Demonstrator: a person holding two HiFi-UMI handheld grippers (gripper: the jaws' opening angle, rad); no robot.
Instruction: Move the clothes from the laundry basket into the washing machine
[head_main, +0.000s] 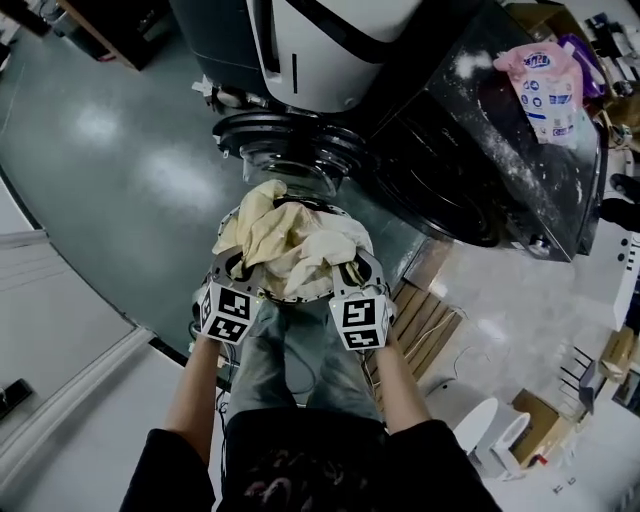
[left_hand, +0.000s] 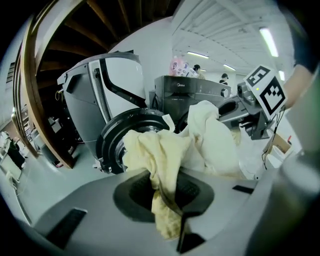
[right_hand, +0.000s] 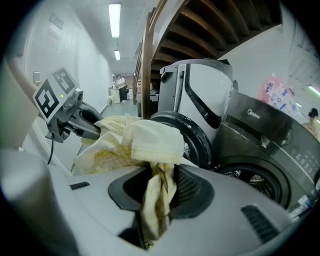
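Here, nearest the person, both grippers clamp one pale yellow-and-white bundle of clothes (head_main: 290, 238). The left gripper (head_main: 240, 272) bites at the bundle's 7 o'clock and the right gripper (head_main: 350, 272) at its 5 o'clock. Each has its jaws narrowed onto a fold of cloth, with a tail hanging between them. Under the bundle shows a round rim, seemingly the laundry basket (head_main: 298, 297); whether the cloth touches it is unclear. Beyond, at 12 o'clock, stands the white washing machine (head_main: 320, 50) with its dark drum mouth (head_main: 285, 150) open. A darker machine (head_main: 480, 150) sits at 2 o'clock.

The step in hand looks like carrying the load to the drum. It would go best with both grips firm and level. The hanging tails should clear the rim, and the bundle should pass well beyond the door seal before either gripper lets go.
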